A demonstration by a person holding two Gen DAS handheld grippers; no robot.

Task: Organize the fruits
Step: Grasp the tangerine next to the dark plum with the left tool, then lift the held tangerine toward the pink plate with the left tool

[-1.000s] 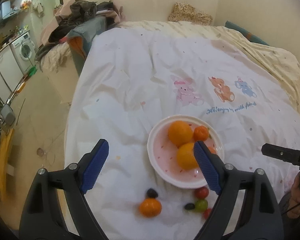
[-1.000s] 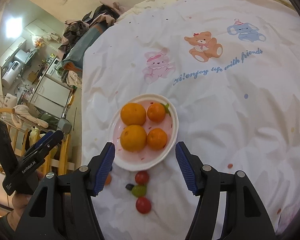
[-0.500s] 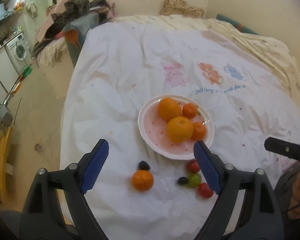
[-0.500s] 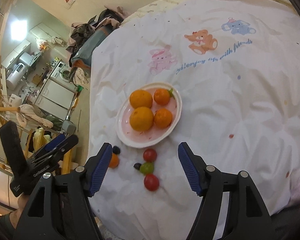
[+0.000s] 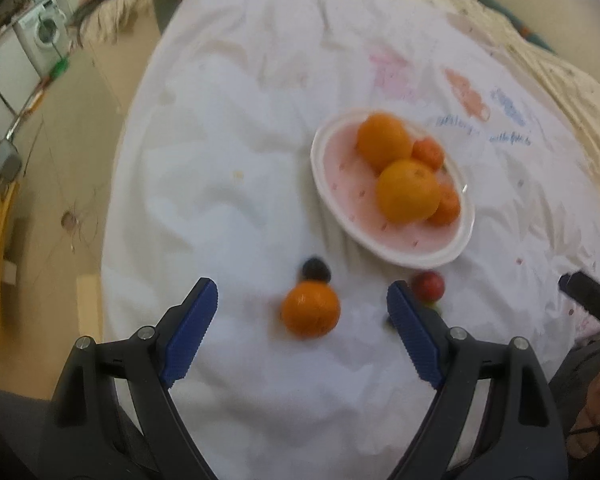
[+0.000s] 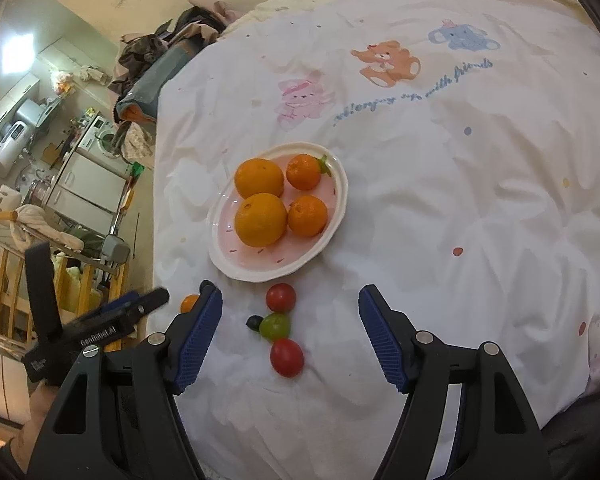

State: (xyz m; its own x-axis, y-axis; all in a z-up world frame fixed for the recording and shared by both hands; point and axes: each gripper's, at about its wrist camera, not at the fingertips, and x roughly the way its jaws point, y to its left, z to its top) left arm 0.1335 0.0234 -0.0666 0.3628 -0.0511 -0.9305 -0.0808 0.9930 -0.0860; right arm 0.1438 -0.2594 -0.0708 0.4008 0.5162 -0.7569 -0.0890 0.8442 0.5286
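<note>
Left wrist view: the left gripper is held low with jaws spread either side of a loose small orange mandarin on the white cartoon-print bed sheet.

Four oranges are gathered on the pink oval plate; the mandarin, a dark berry touching it and the cherry tomatoes lie near the plate's near rim, apparently awaiting sorting. The right gripper is held with jaws spread, empty, framing the tomatoes.
</note>
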